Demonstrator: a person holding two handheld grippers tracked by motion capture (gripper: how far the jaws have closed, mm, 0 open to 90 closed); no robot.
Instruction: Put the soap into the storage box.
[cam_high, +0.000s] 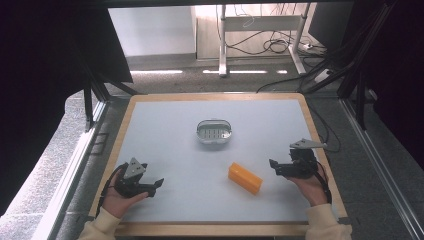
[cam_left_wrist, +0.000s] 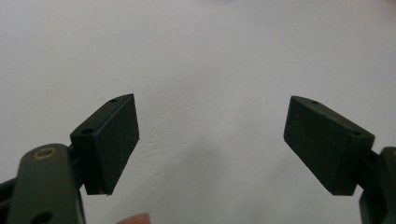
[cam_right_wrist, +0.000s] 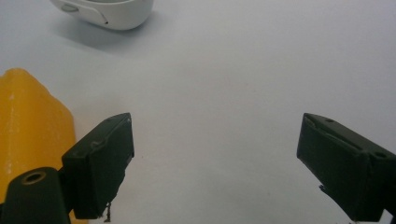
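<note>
We see the orange block (cam_right_wrist: 32, 140) cut off at frame edge w/ white dish (cam_right_wrist: 105, 11), both grippers, left (cam_left_wrist: 212, 140) & right (cam_right_wrist: 215, 158), gaping wide on bare tabletop (cam_high: 165, 145).

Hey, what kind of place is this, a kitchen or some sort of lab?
Most likely a lab or recording workspace, not a kitchen: a wood-edged table hemmed by dark curtains, loose cables on the floor under a desk frame beyond.

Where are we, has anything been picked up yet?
Nothing looks done: the orange block lies on the table, apart from the empty white dish. In hand: nothing; left gripper and right gripper are open. Everything is left.
</note>
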